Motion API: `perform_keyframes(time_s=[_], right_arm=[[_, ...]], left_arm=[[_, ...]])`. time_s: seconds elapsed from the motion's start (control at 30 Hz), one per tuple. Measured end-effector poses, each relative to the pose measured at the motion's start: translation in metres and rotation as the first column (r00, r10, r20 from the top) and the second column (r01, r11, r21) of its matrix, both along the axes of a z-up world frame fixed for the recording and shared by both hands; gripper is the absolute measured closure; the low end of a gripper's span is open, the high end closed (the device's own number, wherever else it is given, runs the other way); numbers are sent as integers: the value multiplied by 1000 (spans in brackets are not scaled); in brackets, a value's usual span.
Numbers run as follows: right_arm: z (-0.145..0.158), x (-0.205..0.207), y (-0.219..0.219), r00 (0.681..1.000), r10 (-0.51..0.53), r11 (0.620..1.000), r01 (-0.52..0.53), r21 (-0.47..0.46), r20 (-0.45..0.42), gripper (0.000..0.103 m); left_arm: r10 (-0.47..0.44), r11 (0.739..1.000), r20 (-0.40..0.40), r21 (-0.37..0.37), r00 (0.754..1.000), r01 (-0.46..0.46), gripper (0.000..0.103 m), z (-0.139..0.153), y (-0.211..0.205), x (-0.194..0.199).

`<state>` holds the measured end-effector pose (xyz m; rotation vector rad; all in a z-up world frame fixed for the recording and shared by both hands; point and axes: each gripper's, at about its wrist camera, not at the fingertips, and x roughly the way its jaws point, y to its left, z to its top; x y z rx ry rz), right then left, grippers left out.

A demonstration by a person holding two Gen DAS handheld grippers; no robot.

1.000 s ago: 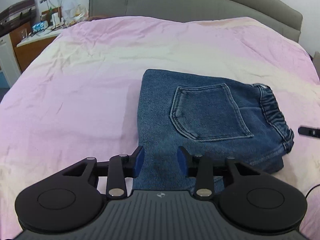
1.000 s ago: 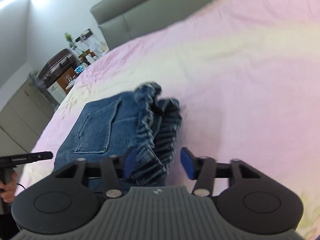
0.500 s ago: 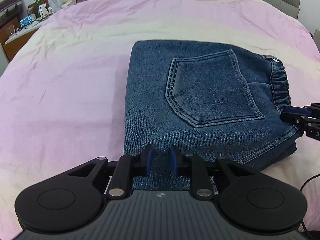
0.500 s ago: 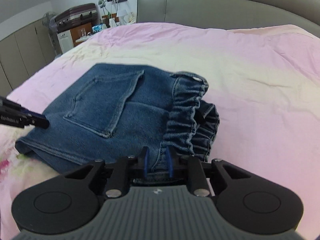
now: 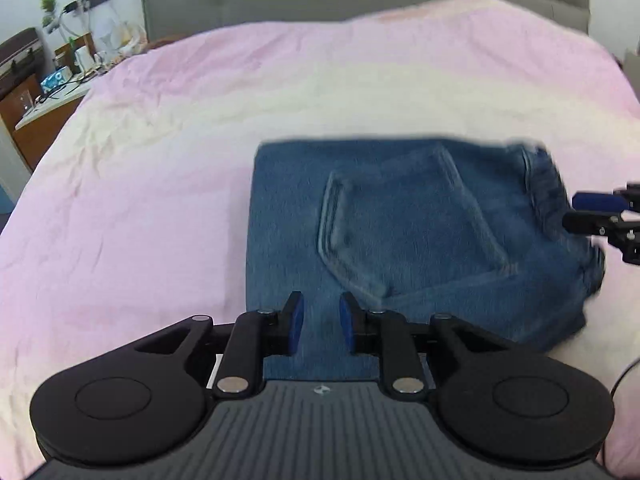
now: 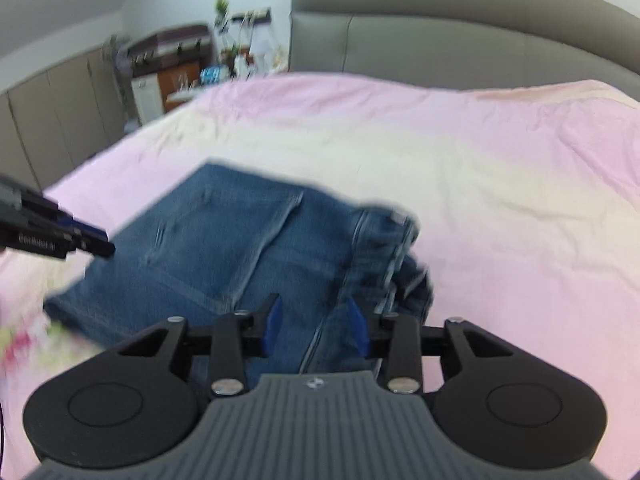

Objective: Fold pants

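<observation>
- Pants (image 5: pixel 400 232) – a folded denim bundle, back pocket up, lying flat on the bed (image 5: pixel 160 160) right in front of both claws.
- Left claw (image 5: pixel 321 322): jaws parted by a modest gap with denim showing through it; nothing is pinched, and the pads sit over the near folded edge.
- Right claw (image 6: pixel 313 326): jaws spread wider, likewise gripping nothing – they stand over the near edge close to the gathered waistband (image 6: pixel 384 248).
- Handling, as I judge it: denim is soft and limp yet thick; several stacked layers make a fairly heavy, bulky pad that sags if lifted at one spot only.
- The cloth is rough rather than slippery, so a pinch should keep its grip, and nothing here is fragile.
- Best hold: both near corners at once, each claw biting through all layers at the folded edge.
- The elastic waistband bunches and springs, so grip just inside it.
- The sheet is loose and could get caught in a low pinch.
</observation>
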<state>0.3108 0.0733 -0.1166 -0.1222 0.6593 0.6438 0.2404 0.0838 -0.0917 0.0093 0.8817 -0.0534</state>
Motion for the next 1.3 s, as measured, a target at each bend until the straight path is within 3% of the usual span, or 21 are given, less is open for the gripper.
perform_keyframes(time_s=[0.1, 0.23, 0.33, 0.47, 0.67, 0.73, 0.87, 0.97, 1.03, 1.1, 1.13, 1.2, 1.3], right_arm=[[3, 28, 7, 998, -55, 998, 55, -8, 5, 69], [-16, 64, 7, 989, -121, 992, 118, -36, -83, 86], [-31, 75, 3, 981, -139, 990, 138, -18, -137, 86], [-35, 82, 7, 981, -129, 992, 127, -23, -143, 87], [-14, 76, 5, 980, -126, 992, 127, -9, -155, 81], [5, 65, -3, 982, -124, 991, 129, 31, -143, 66], [54, 34, -19, 990, -104, 990, 112, 89, -92, 60], [91, 4, -34, 994, -91, 986, 98, 137, -55, 55], [113, -21, -45, 996, -84, 982, 87, 167, -21, 32], [133, -50, -53, 997, -69, 982, 63, 180, 29, 26], [141, -65, -57, 997, -61, 982, 50, 181, 54, 23], [153, -98, -65, 993, -51, 983, 30, 183, 107, 19], [161, -141, -78, 988, -36, 981, 6, 196, 151, 13]], left_arm=[[94, 994, 32, -67, 995, -91, 77, 1, 14, 27], [186, 965, -6, -185, 982, -184, 80, -18, 37, 57], [207, 962, -59, -169, 976, -214, 81, -38, 42, 66], [232, 955, -95, -165, 968, -245, 81, -45, 41, 72], [221, 971, -51, -83, 974, -225, 81, -14, 29, 51], [210, 974, -7, -79, 978, -210, 81, 5, 24, 37], [194, 981, 103, -20, 976, -193, 81, 60, 10, -5], [149, 987, 213, 30, 965, -159, 62, 104, -5, -42], [134, 987, 277, 50, 951, -154, 49, 129, -16, -67], [122, 983, 333, 90, 935, -160, 38, 149, -29, -92], [114, 981, 356, 109, 927, -162, 30, 157, -36, -104], [94, 976, 409, 144, 908, -166, 26, 167, -51, -127], [86, 962, 451, 193, 888, -191, 10, 170, -75, -158]])
